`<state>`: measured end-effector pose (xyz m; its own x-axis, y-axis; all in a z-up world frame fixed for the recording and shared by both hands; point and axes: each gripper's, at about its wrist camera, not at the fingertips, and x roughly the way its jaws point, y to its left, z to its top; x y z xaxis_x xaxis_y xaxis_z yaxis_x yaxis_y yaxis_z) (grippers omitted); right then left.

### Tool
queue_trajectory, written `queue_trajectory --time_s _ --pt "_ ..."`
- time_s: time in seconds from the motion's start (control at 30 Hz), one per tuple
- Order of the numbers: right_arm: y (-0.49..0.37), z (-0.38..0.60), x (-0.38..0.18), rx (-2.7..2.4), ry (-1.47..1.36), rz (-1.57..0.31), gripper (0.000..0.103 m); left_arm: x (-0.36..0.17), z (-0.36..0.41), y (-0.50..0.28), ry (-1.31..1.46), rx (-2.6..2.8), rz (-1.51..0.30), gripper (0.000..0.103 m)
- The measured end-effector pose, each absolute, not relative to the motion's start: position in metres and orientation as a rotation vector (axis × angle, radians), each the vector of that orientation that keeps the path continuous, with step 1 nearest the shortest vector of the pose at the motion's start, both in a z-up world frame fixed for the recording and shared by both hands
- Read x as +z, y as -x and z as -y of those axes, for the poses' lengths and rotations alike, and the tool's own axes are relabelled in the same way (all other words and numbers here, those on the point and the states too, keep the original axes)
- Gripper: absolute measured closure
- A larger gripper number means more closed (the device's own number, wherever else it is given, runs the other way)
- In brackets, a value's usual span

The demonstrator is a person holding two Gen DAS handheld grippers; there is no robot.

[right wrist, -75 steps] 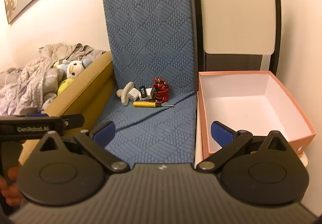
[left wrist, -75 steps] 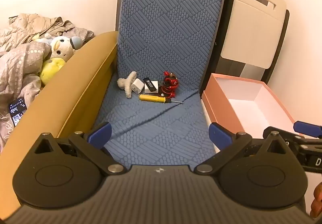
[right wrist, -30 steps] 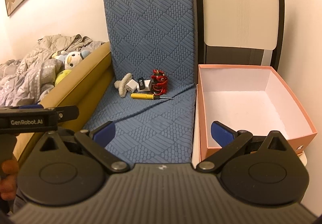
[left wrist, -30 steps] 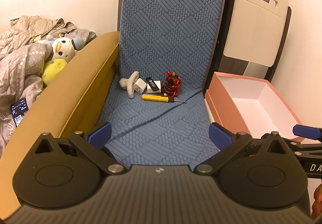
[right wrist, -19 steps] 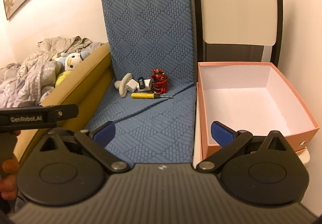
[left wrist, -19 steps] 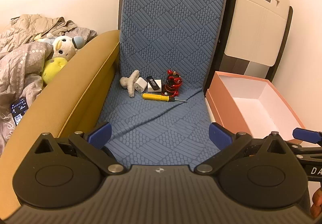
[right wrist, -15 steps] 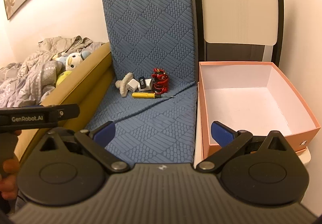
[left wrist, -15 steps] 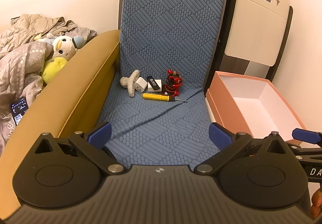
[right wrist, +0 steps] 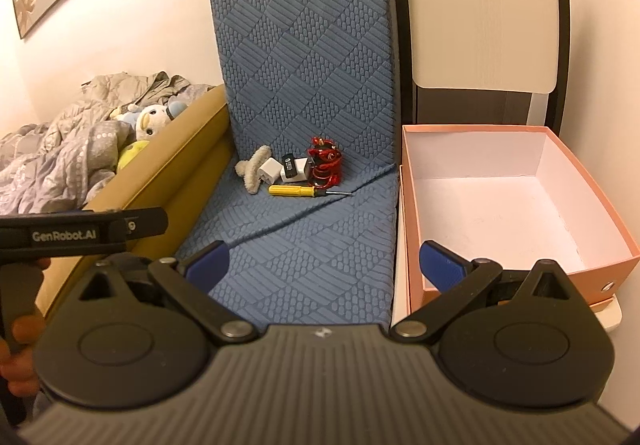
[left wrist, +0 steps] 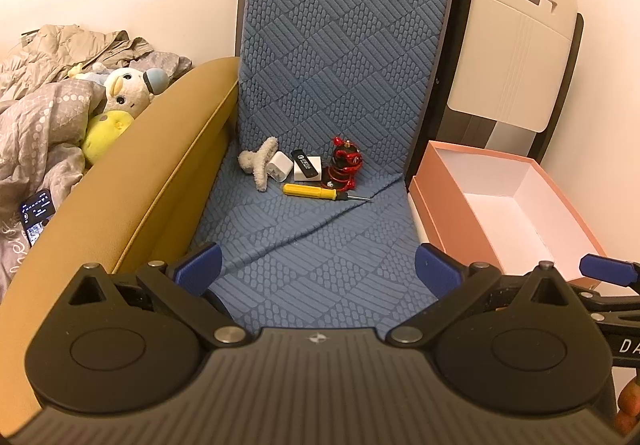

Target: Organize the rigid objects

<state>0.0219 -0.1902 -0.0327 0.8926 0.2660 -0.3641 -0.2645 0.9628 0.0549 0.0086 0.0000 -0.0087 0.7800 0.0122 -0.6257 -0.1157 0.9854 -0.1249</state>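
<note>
1. The screwdriver [left wrist: 316, 191] lies on the blue seat, left of the pink box [left wrist: 452, 201], well apart.
2. Both grippers, left [left wrist: 316, 269] and right [right wrist: 324, 263], hover with fingers apart, empty.
3. It looks light and stiff; its yellow handle is probably the best grip.

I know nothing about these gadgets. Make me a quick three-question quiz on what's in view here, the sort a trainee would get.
1. True or false: the pink box already holds some of the items.
2. Which lies nearest the camera in the cluster on the blue cushion? A) red toy B) yellow screwdriver C) white charger
3. Fill in: both the left gripper and the right gripper are ____, holding nothing.

Key: 1 false; 2 B; 3 open.
</note>
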Motion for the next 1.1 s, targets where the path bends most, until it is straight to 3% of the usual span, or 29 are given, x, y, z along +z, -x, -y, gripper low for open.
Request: queue_trajectory --time_s 1.1 --pt "-0.101 0.182 -0.06 0.332 -0.017 -0.447 0.0 -0.054 -0.022 -0.091 0.165 0.062 -0.724 0.0"
